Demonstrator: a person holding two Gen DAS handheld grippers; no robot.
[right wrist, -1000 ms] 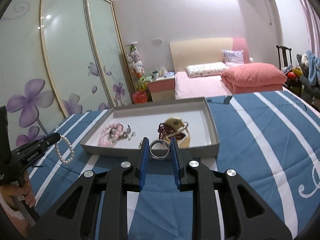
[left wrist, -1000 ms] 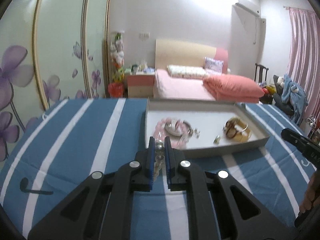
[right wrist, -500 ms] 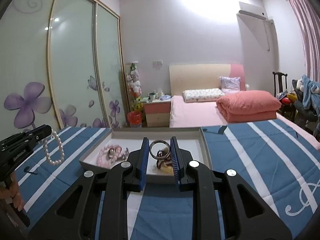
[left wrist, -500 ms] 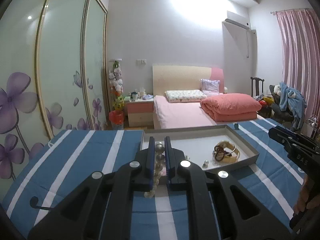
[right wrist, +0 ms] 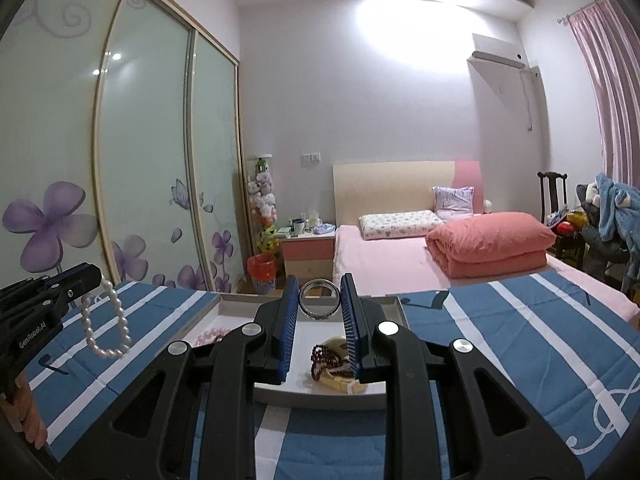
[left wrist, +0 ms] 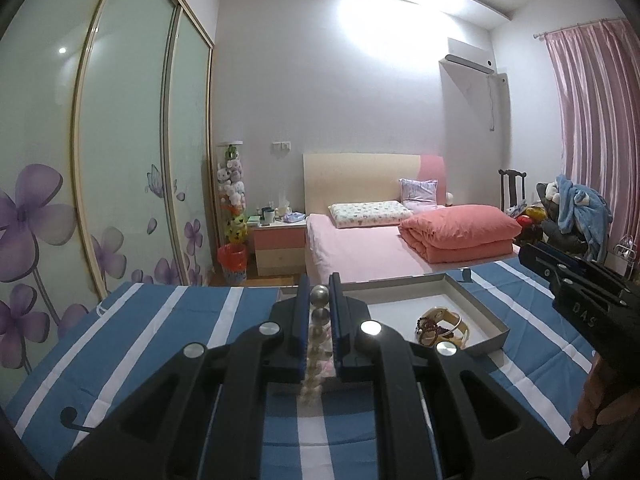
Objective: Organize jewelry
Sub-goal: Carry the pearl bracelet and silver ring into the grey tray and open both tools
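Observation:
My left gripper (left wrist: 319, 294) is shut on a white pearl bracelet (left wrist: 319, 334), which hangs between its fingers above the striped cloth; it also shows in the right wrist view (right wrist: 105, 330). My right gripper (right wrist: 319, 300) is shut on a silver bangle (right wrist: 319, 300), held above the grey tray (right wrist: 320, 398). The tray (left wrist: 486, 314) holds a gold watch with dark red beads (left wrist: 442, 326) and a pink bead bracelet (right wrist: 212, 336).
A blue and white striped cloth (left wrist: 168, 344) covers the table. Behind it stand a pink bed (left wrist: 380, 248), a nightstand (left wrist: 278, 246), a mirrored wardrobe (left wrist: 100, 168) and a chair with clothes (left wrist: 568, 216).
Both grippers have risen with their jewelry and tilted up, so the tray now sits lower and the room fills more of each view.

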